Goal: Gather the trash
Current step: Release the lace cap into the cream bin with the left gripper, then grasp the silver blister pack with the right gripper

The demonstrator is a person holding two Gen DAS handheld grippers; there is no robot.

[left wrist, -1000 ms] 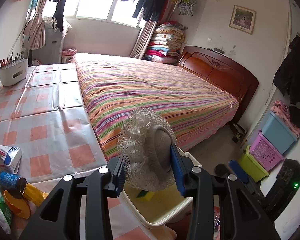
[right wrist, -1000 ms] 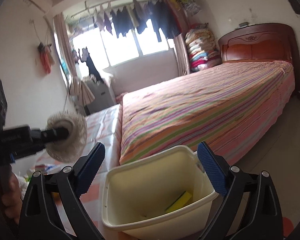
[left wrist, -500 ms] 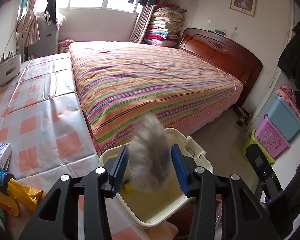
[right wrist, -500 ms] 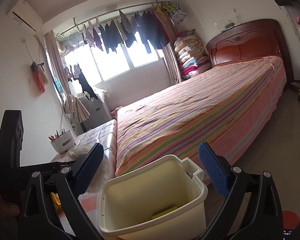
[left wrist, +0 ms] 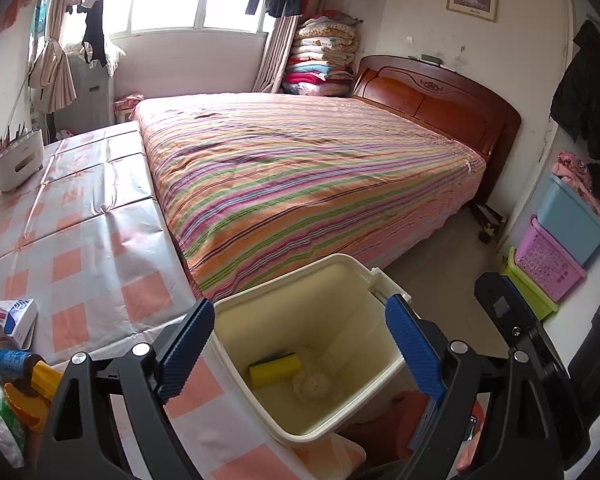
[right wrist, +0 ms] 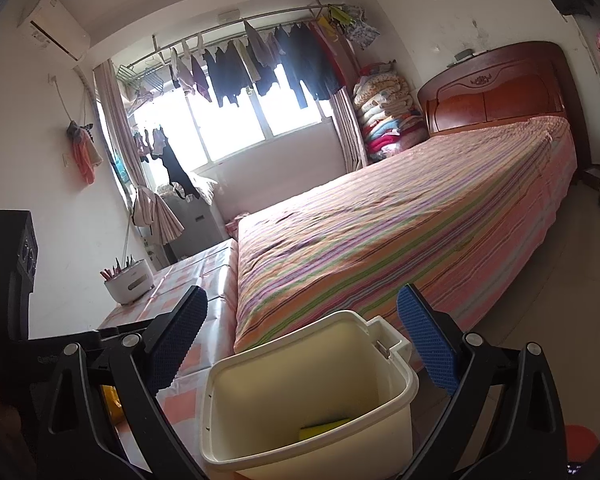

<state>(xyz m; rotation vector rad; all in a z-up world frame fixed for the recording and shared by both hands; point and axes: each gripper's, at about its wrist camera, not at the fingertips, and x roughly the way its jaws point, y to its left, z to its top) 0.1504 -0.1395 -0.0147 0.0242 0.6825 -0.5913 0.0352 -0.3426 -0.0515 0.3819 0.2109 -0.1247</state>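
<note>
A second before, the left gripper (left wrist: 300, 344) had pinched a frilly, lace-edged piece of trash above the bin; by this moment its jaws had spread wide and the lacy trash (left wrist: 314, 384) lay at the bottom of the cream bin (left wrist: 340, 268), just beside a yellow sponge (left wrist: 274, 368) already there. The left gripper hung empty over the bin's mouth, its blue pads on either side of the opening. The right gripper (right wrist: 302, 344) was likewise spread and held nothing; from its camera the bin (right wrist: 312, 360) stood between its fingers with only the sponge (right wrist: 324, 426) visible inside. The bin stood at the near corner of the checked tablecloth (left wrist: 80, 248), just beside the striped bed (left wrist: 300, 168). More litter seemed to wait at the table's near left corner: a small bottle (left wrist: 10, 360), an orange-yellow wrapper (left wrist: 40, 384) and a paper carton (left wrist: 8, 320), though whether all of it counted as trash could not be told. The drop looked complete, so the step in hand was judged to be lifting the left gripper straight up, clear of the rim before swinging left, so that a finger would not catch the wall and tip the light bin off the table edge.
</note>
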